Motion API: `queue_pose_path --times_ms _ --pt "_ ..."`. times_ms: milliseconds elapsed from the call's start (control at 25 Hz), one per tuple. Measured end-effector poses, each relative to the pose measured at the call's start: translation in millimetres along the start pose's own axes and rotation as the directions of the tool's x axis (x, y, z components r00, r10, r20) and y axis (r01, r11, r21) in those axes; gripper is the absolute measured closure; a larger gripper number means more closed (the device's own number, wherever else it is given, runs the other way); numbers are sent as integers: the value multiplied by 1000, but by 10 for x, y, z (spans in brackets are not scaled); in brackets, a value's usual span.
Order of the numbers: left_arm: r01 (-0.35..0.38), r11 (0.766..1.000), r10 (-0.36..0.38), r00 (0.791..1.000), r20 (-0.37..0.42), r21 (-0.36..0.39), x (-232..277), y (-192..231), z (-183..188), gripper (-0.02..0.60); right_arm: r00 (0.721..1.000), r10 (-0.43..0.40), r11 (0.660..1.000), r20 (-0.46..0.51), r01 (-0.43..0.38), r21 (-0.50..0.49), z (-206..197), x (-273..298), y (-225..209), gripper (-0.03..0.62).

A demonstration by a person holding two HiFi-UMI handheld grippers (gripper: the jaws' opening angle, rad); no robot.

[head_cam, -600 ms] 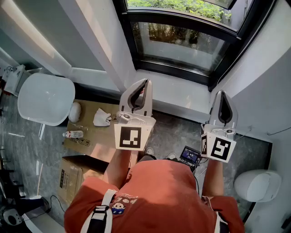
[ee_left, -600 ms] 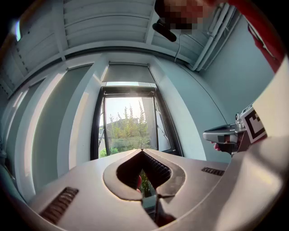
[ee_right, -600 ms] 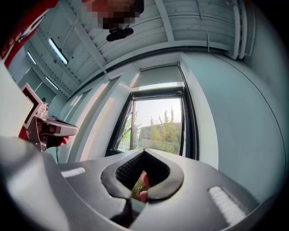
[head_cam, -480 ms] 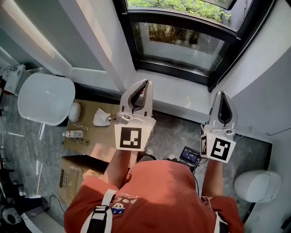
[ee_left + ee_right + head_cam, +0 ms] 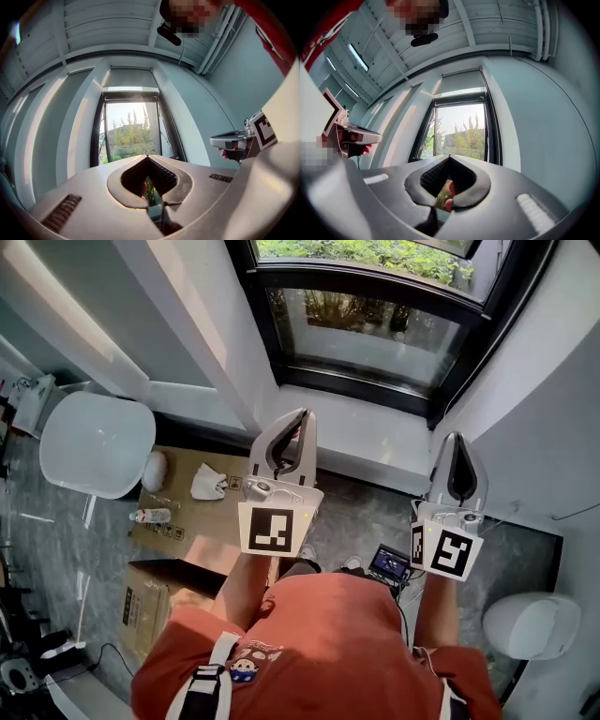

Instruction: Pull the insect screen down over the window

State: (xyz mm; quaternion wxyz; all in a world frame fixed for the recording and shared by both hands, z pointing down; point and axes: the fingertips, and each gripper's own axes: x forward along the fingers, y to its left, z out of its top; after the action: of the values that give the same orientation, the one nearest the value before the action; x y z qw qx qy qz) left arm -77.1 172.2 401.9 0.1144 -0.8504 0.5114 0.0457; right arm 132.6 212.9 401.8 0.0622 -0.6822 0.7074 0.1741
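The black-framed window point(image 5: 375, 329) faces me, with trees outside, and it also shows in the left gripper view point(image 5: 131, 133). Above the glass sits a grey rolled-up screen panel point(image 5: 130, 77) with a pale bottom bar, which also shows in the right gripper view point(image 5: 461, 85). My left gripper point(image 5: 302, 414) is held over the white sill point(image 5: 361, 432), shut and holding nothing. My right gripper point(image 5: 457, 439) hovers beside the right wall, also shut and holding nothing. Both point toward the window and are well short of the screen. Each gripper view shows its own jaws closed, left point(image 5: 147, 157) and right point(image 5: 450, 157).
A round white stool point(image 5: 94, 442) stands at the left. Cardboard boxes point(image 5: 183, 521) below it carry a face mask point(image 5: 208, 482) and a small bottle point(image 5: 150, 517). A small device point(image 5: 392, 562) lies on the floor by my feet. A white bin point(image 5: 525, 620) stands at the lower right.
Both grippers sit very slightly lower in the head view, and the window frame has shifted a little left. Both jaws stay shut and nothing has been taken hold of.
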Motion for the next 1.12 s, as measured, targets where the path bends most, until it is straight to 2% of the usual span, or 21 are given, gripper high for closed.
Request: queue_pose_path --times_ms 600,1120 --pt "-20 999 20 999 -27 32 72 -721 -48 577 999 41 999 -19 -41 33 -246 -267 -467 585" --pt "-50 999 50 999 -15 19 145 -861 -42 577 997 72 997 -2 -72 18 -285 -234 -583 585"
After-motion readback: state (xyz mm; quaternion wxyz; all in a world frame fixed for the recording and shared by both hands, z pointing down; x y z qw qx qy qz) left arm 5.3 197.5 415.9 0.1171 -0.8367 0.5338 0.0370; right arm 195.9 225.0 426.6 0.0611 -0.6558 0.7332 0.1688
